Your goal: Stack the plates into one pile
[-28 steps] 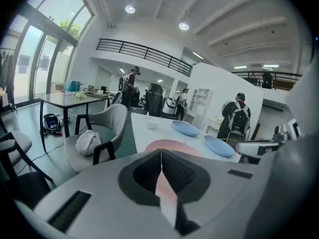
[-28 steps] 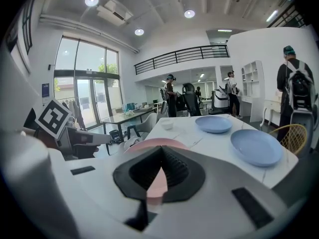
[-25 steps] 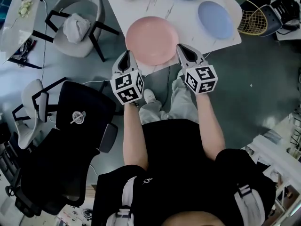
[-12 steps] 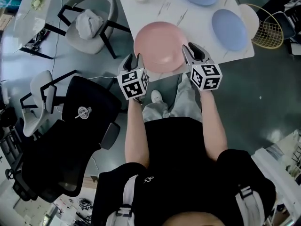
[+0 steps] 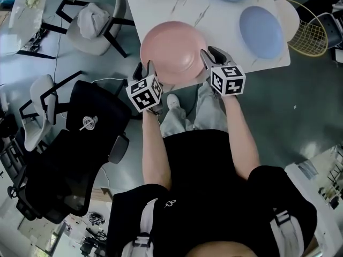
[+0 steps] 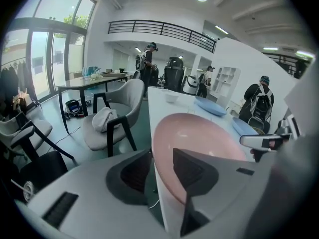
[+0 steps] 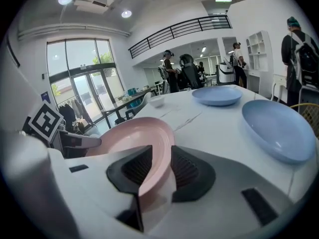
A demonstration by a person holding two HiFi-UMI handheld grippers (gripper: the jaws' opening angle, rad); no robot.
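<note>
We see the pink plate (image 5: 172, 51) lying at the near edge of the white table (image 5: 225, 25), with 2 blue plates (image 5: 261, 32) farther back and to the right. The left gripper (image 5: 144, 67) and the right gripper (image 5: 209, 55) flank it. Both sets of jaws have just been opening and stand wide, each straddling the plate's rim, 1 jaw above and 1 below. Neither grips it, though on the right the rim runs so close to the pads (image 7: 187, 169) that a light touch may be there.

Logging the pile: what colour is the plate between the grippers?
Pink; the plate shows best in the head view.
</note>
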